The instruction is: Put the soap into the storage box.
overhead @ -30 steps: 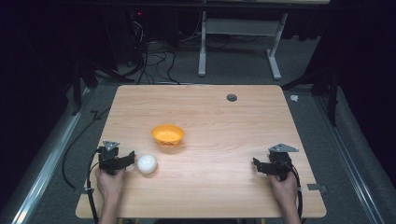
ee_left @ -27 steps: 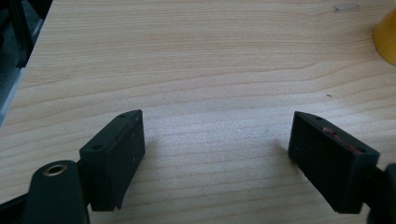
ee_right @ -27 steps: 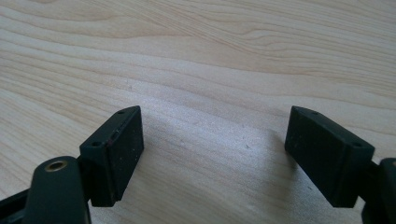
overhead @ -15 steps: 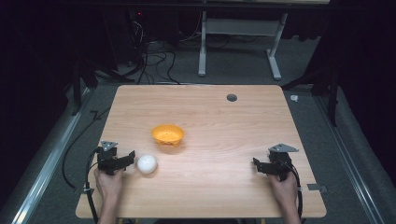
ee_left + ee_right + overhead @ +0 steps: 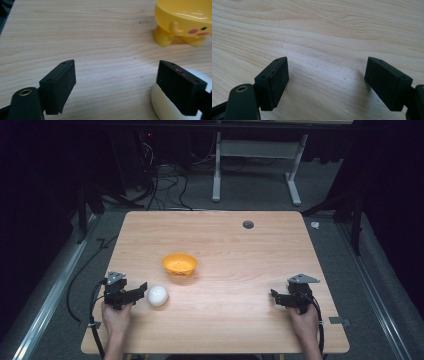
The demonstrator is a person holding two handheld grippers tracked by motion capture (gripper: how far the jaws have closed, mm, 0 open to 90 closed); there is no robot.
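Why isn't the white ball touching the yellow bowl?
Apart: the high view shows bare wood between the white ball and the yellow bowl.

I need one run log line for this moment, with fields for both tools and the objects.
left tool: open, beside white ball | right tool: open, empty | yellow bowl: upright

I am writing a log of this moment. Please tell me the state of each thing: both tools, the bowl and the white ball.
Left tool: open, holds nothing, low over the table, ball beside one jaw.
Right tool: open, holds nothing, low over bare wood.
Ball: lies on the table, not gripped.
Bowl: upright on its small feet, looks empty, apart from the ball.
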